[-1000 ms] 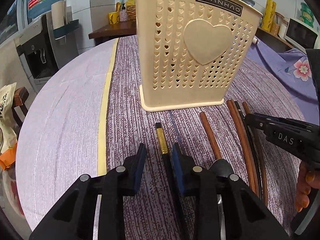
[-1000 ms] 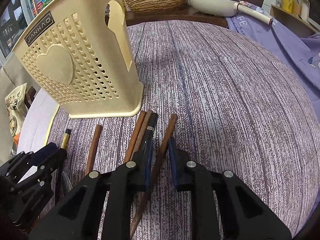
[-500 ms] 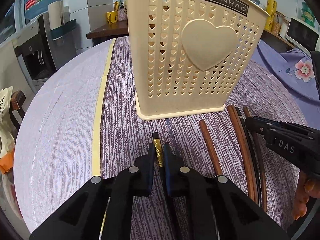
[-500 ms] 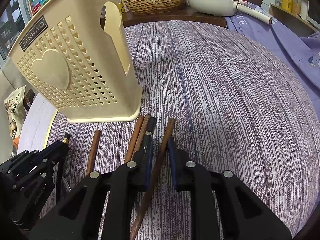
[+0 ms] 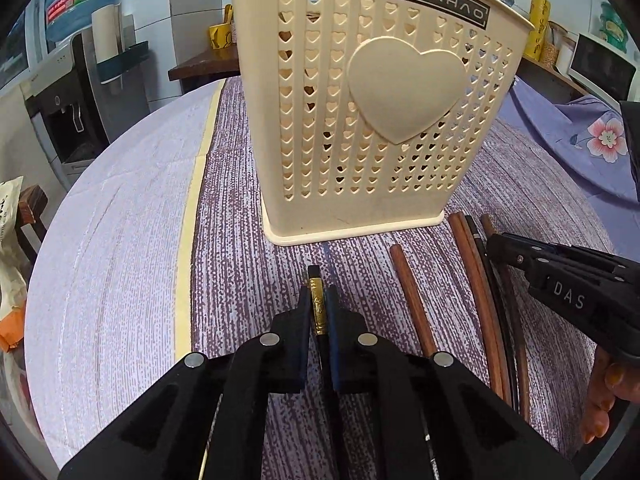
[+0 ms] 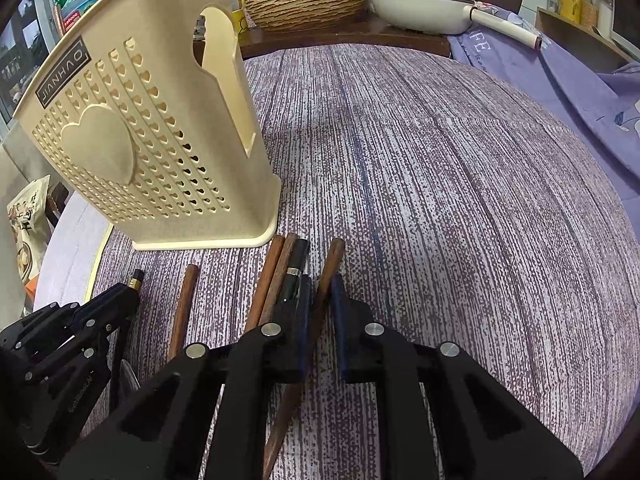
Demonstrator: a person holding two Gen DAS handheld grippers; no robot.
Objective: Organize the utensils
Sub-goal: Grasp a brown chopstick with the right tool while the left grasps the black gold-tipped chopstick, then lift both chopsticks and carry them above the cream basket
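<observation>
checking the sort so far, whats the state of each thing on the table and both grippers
left gripper: jaws shut on the black chopstick, which lies flat
right gripper: jaws shut on a brown chopstick, which lies flat
utensil basket: upright, nothing seen inside
loose brown chopsticks: flat on the cloth beside the basket

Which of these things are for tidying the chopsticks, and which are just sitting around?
For the job:
- cream holder
- black gold-banded chopstick, gripped by the left gripper
- brown chopstick, gripped by the right gripper
- other chopsticks lying on the tablecloth

Just lying about:
- wicker basket
- white pan
- water dispenser
- snack bag
</observation>
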